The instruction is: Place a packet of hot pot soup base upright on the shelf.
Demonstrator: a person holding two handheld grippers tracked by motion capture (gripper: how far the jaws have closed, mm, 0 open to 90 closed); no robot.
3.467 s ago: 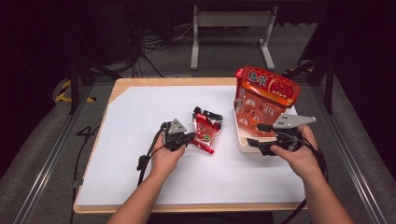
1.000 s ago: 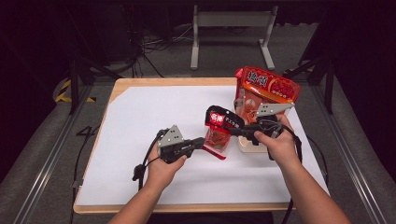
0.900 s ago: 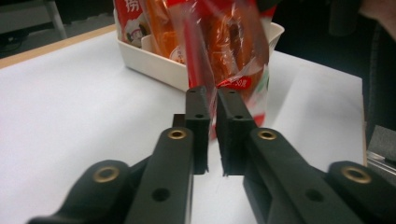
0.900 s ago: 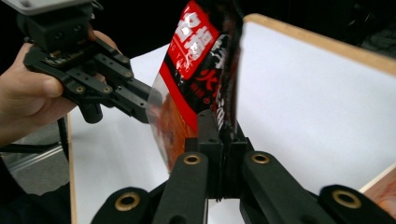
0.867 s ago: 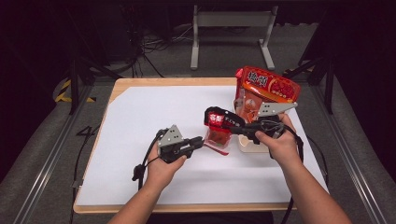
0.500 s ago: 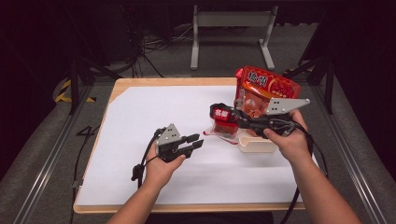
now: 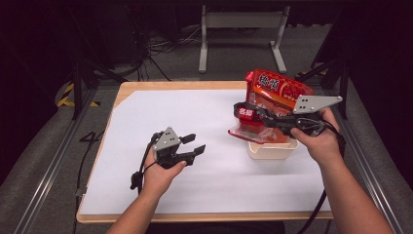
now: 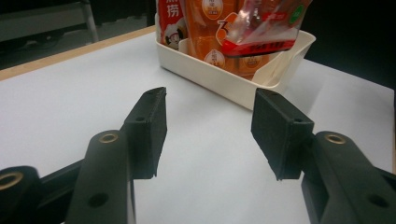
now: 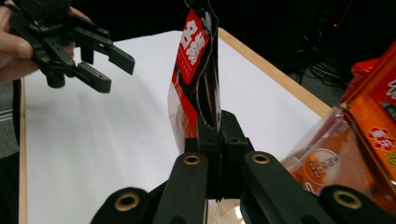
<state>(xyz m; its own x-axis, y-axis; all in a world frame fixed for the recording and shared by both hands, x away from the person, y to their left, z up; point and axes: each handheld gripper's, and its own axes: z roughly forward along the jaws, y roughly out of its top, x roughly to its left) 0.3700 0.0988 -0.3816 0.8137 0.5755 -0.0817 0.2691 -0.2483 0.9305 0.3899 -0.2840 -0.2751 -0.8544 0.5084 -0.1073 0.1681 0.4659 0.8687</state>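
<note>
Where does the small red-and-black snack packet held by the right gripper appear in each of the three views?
High view: the snack packet hangs right of centre, above the near left corner of the cream tray, clamped in the right gripper.
Left gripper view: its lower edge shows at top right, over the tray.
Right gripper view: it stands upright at centre, pinched between the fingers.
Shared landmark: the white table sheet.

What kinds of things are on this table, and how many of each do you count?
Snack packets: 2, a small red one clamped in the right gripper, a large orange one standing in the tub.
Cream tubs: 1.
Hand-held grippers: 2, the left gripper with jaws apart.
Total: 5.
</note>
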